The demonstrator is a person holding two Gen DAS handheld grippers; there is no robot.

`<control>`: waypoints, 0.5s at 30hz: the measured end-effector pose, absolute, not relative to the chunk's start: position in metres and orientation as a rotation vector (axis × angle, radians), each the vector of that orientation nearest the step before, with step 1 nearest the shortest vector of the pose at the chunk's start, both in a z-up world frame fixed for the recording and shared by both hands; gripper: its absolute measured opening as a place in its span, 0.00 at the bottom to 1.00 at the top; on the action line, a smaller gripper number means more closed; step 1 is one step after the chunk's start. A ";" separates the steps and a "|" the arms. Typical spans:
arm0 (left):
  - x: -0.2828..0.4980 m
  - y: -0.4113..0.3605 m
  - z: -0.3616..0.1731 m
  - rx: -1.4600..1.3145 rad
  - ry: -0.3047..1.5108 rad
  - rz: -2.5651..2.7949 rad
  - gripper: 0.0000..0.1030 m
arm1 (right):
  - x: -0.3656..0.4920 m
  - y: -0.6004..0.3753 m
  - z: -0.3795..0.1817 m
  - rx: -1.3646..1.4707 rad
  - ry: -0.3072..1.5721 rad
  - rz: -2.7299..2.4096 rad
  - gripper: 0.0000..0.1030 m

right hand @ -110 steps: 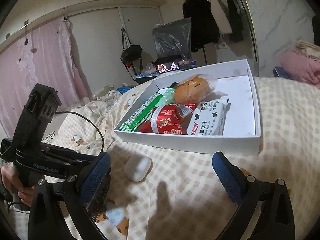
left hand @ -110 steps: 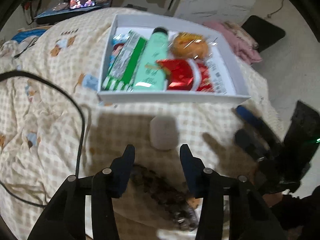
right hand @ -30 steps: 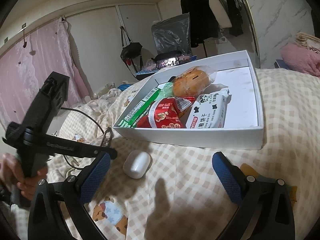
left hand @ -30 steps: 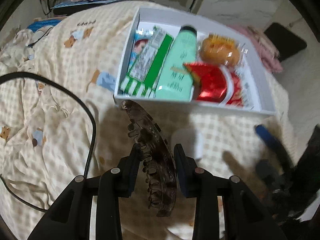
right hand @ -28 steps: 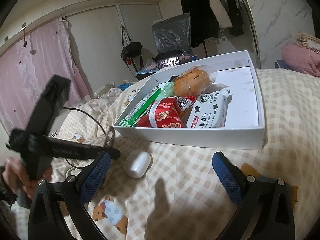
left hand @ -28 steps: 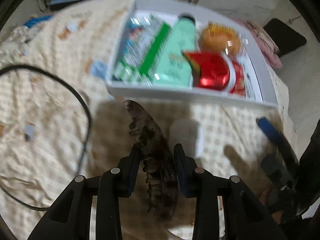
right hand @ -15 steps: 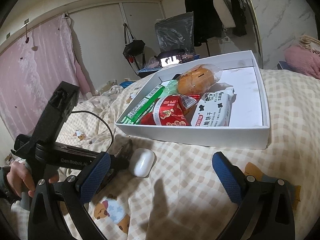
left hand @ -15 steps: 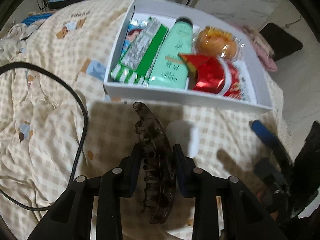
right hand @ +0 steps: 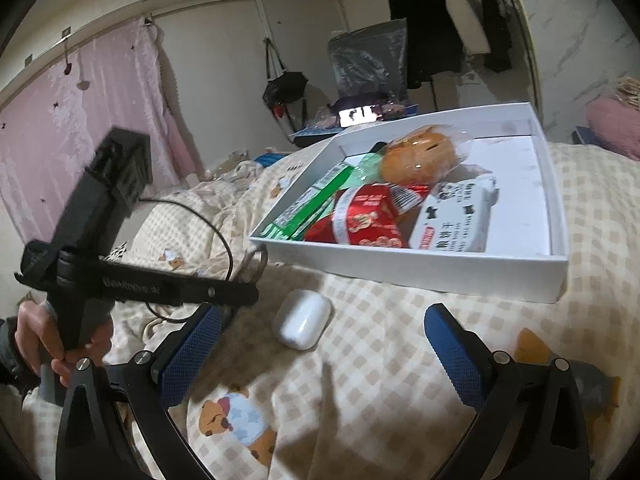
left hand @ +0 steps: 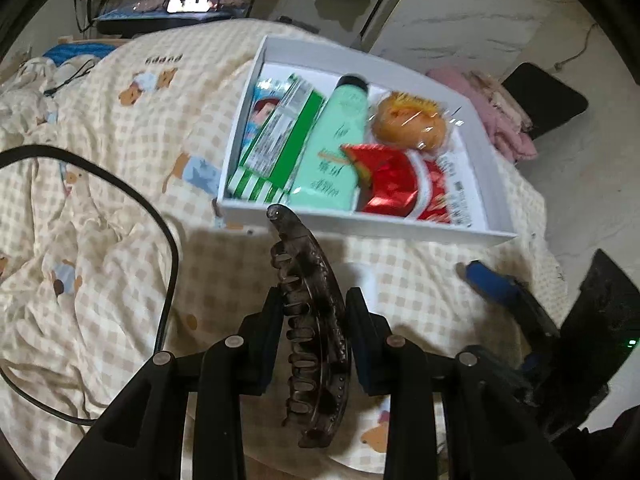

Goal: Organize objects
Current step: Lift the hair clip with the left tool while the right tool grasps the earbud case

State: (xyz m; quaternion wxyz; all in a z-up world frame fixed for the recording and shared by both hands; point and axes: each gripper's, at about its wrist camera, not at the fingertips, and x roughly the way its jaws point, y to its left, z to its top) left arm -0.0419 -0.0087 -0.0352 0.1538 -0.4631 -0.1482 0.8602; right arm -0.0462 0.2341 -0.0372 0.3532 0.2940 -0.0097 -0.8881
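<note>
I have the left gripper point(left hand: 313, 312) clamped narrow on one dark hair claw point(left hand: 310, 328), which runs lengthwise between the pads and pokes out ahead of them toward the box point(left hand: 360, 228), its tip just short of the near wall. It looks to me like stiff, light plastic with a glossy back, so it could pivot or slip in the pads; I judge the grip across its middle, over the spine and not on the teeth, to be the right hold, since the teeth look thin enough to snap if squeezed. The right gripper point(right hand: 320, 344) stands wide with nothing between its blue pads; one white case point(right hand: 304, 318) lies on the quilt just ahead of it, left of centre, smooth and rounded, probably slick and best taken across its short sides. Beyond both grippers sits the one white box, and in it I count one green tube point(left hand: 334, 152), one green-striped carton point(left hand: 280, 148), one wrapped bun point(left hand: 412, 124), one red packet point(left hand: 394, 182) and one white pack point(right hand: 456, 216); something blue shows beside the carton, but I cannot make it out. The far right part of the box floor is bare.
</note>
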 end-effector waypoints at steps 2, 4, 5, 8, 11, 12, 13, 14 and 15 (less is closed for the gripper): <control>-0.041 -0.008 -0.029 -1.294 -0.417 2.476 0.34 | -0.047 0.231 -0.036 0.763 -0.004 -2.292 0.99; -0.040 -0.009 -0.025 -1.269 -0.441 2.464 0.34 | -0.047 0.228 -0.034 0.756 0.016 -2.268 0.99; -0.044 -0.004 -0.023 -1.260 -0.456 2.460 0.34 | -0.048 0.227 -0.033 0.754 0.025 -2.258 0.99; -0.058 0.014 -0.015 -1.228 -0.465 2.476 0.34 | -0.053 0.220 -0.033 0.781 0.059 -2.230 0.99; -0.059 0.008 -0.012 -1.223 -0.484 2.471 0.34 | -0.066 0.208 -0.032 0.835 0.095 -2.185 0.99; -0.059 0.007 -0.010 -1.221 -0.483 2.475 0.34 | -0.069 0.205 -0.033 0.848 0.105 -2.183 0.99; -0.059 0.005 -0.009 -1.217 -0.483 2.478 0.34 | -0.073 0.201 -0.034 0.865 0.118 -2.183 0.99; -0.058 0.003 -0.007 -1.213 -0.485 2.482 0.34 | -0.077 0.199 -0.036 0.879 0.124 -2.185 0.99; -0.058 0.001 -0.006 -1.207 -0.493 2.485 0.34 | -0.080 0.197 -0.037 0.886 0.122 -2.186 0.99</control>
